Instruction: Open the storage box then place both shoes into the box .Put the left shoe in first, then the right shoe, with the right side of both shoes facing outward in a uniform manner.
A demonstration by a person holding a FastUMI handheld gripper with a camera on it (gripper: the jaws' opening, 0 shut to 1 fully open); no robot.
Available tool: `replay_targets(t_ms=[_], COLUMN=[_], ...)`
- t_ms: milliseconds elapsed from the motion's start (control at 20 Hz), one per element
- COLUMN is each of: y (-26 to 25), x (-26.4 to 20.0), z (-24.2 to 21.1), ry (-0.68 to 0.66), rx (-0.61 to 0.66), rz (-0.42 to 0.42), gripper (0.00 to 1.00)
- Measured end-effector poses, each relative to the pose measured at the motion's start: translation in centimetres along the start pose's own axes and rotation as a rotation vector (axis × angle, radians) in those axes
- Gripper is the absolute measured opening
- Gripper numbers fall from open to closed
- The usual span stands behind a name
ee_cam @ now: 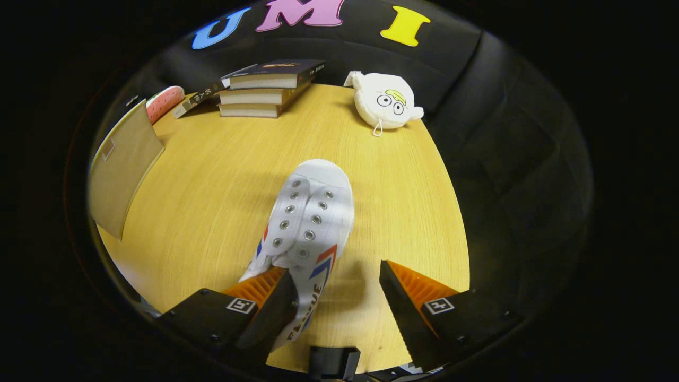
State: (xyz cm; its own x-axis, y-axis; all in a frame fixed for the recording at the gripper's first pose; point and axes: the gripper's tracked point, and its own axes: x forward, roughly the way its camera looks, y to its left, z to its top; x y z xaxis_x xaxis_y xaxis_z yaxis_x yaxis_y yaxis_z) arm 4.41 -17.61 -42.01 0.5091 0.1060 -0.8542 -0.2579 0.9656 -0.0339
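Here's the desk [212,180], a pale wood-grain top with fine straight lines running across it. A white canvas sneaker [305,223] lies in the middle of it, toe pointing toward the far edge, heel end back between the fingers. Smooth rounded toe cap, 2 rows of small metal eyelets with no laces threaded, red and blue stripes along its side and dark lettering down by the heel.

The tongs [335,276] stand wide apart. The left finger [262,300], a ribbed wedge, overlaps the shoe's heel side and seems to touch it; the right finger [411,297] is well clear of the shoe, over bare wood. So nothing is clamped.

At the far edge sits a stack of 3 books [268,87] with dark covers and pale page blocks, a 4th book [199,100] leaning against it. Near the far right corner lies a round, soft white plush toy [386,103] with cartoon eyes. At the far left corner, a pink speckled cushion-like thing [163,102], and along the left edge a flat tan panel [122,167], matte like cardboard, standing tilted.
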Motion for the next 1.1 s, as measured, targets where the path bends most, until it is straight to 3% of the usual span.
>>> replay_targets(t_ms=[200, 250, 400, 500, 600, 650, 900, 1100], y=[3.2, 3.4, 3.1, 1.5, -0.8, -0.5, -0.7, 0.4], x=[1.7, 2.1, 2.0, 2.0, 2.5, 2.3, -0.1, -4.8], z=[0.3, 0.4, 0.2, -0.1, 0.1, 0.1, 0.9, 4.4], ry=[-0.019, -0.019, 0.002, 0.027, 0.026, 0.036, 0.033, -0.020], rx=[0.145, 0.157, 0.199, 0.285, 0.379, 0.378, 0.438, 0.467], rz=[0.123, 0.120, 0.130, 0.110, 0.051, 0.077, 0.130, 0.146], gripper=[0.94, 0.74, 0.69, 0.56, 0.27, 0.09, 0.07, 0.07])
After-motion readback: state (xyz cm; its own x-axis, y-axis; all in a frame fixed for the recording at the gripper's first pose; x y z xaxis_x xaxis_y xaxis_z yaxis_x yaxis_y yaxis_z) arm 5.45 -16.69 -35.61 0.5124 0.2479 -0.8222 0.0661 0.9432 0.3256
